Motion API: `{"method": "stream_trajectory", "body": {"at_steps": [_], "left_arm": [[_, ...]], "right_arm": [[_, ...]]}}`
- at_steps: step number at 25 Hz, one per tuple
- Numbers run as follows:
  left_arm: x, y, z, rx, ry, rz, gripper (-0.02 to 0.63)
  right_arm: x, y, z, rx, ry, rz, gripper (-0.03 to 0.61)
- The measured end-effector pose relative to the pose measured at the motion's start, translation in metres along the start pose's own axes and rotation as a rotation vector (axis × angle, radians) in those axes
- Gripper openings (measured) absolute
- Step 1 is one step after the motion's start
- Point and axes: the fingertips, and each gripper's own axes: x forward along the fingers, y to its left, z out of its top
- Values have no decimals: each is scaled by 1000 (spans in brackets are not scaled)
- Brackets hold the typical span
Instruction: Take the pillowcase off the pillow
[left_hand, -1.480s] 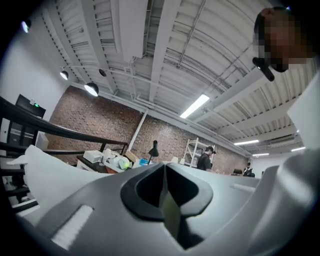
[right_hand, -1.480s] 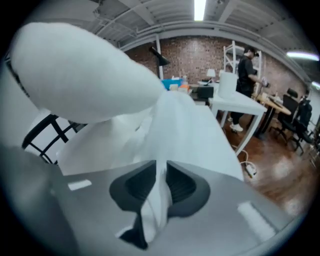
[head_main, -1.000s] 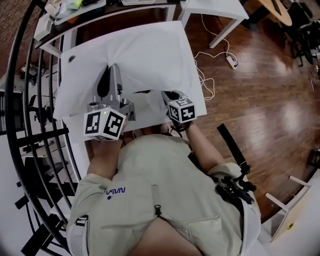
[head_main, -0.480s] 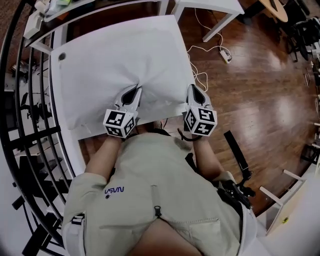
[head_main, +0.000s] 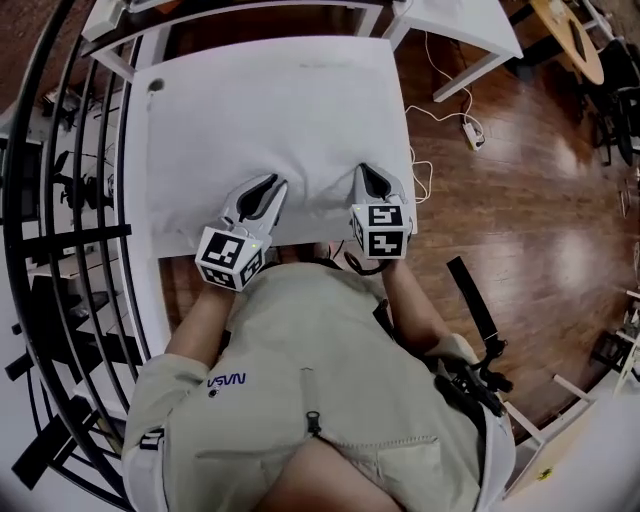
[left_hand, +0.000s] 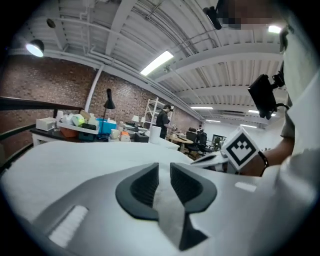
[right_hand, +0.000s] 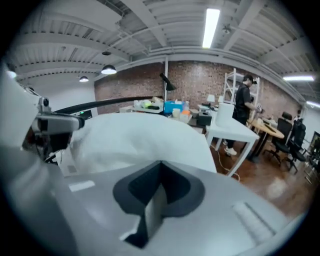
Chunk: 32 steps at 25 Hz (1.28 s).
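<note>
A pillow in its white pillowcase (head_main: 270, 110) lies flat on the white table (head_main: 140, 200). Both grippers sit at its near edge. My left gripper (head_main: 268, 185) is at the left of that edge. Its jaws have just been opening and stand a little apart, with a strip of pillowcase cloth (left_hand: 167, 200) lying loose in the gap of the left gripper (left_hand: 164, 172). My right gripper (head_main: 362, 172) is at the right of that edge. In its own view the right gripper (right_hand: 160, 172) is shut on a thin fold of the pillowcase (right_hand: 152, 212).
A black metal railing (head_main: 60, 200) runs along the table's left side. Wooden floor (head_main: 520, 200) with a cable and power strip (head_main: 470, 130) lies to the right. Another white table (head_main: 460, 25) stands at the back right. A shelf of clutter (left_hand: 75, 125) is behind the pillow.
The left gripper has come down from high over the pillow to its near edge, and its jaws have parted. The right gripper has shifted to the near right corner and closed. The pillow lies flatter.
</note>
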Motion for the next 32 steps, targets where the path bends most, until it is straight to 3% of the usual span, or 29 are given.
{"method": "stream_trajectory", "body": {"at_steps": [4, 6, 8, 12, 16, 19, 22, 26, 29, 32], "left_arm": [[-48, 64, -8, -61, -9, 227, 46], [-69, 99, -26, -76, 23, 335, 41], [-78, 124, -48, -57, 85, 389, 41], [-77, 136, -54, -7, 123, 391, 43], [-79, 125, -22, -17, 45, 416, 41], [-85, 107, 15, -1, -26, 448, 43], [-87, 88, 57, 29, -104, 431, 36], [-91, 62, 103, 146, -189, 360, 7], [-102, 54, 119, 196, -232, 348, 6], [-107, 50, 115, 184, -244, 325, 6]], "right_arm": [[15, -5, -30, -6, 48, -16, 5], [23, -6, -39, -4, 54, -30, 5], [28, -6, -43, 0, 54, -35, 5], [21, -4, -36, 5, 31, -28, 5], [-9, -8, -5, 124, -39, -29, 5], [-43, -8, 44, 198, -189, -45, 5], [-73, -4, 94, 179, -347, -63, 5], [-97, 7, 139, 132, -471, -99, 5], [-107, 16, 147, 150, -525, -118, 5], [-112, 31, 144, 144, -556, -136, 5]]}}
